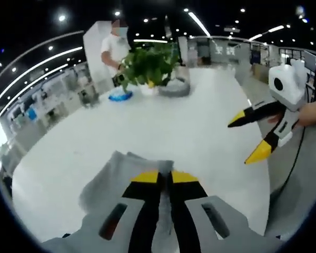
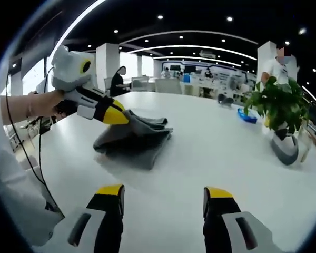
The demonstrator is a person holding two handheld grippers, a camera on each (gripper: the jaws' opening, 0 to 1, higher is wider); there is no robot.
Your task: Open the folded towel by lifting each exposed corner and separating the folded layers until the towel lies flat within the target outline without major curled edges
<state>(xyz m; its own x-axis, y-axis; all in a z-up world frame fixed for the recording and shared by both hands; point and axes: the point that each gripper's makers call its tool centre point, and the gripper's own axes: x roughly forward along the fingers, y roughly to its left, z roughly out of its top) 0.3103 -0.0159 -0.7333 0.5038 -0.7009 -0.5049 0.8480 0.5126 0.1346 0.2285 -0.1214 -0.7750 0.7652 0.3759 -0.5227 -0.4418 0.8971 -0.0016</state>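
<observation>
Left gripper [image 1: 165, 176] at bottom centre of the left gripper view, jaws pressed together on the grey towel [image 1: 116, 174]; in the right gripper view that towel [image 2: 134, 139] sits left of centre on the white table [image 2: 210, 142], still folded. Right gripper [image 2: 166, 192] bottom centre, jaws spread, holding nothing. Potted plant [image 2: 278, 105] at right, well apart. To do it well: lift the pinched corner slowly, peel only the top layer, use the free gripper to pin the lower layers. No target outline visible.

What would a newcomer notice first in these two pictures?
First, the grey towel, bunched in folds on the white table, with the left gripper shut on its near edge. Then the right gripper, held open in the air beside it, and the green potted plant at the table's far side.
</observation>
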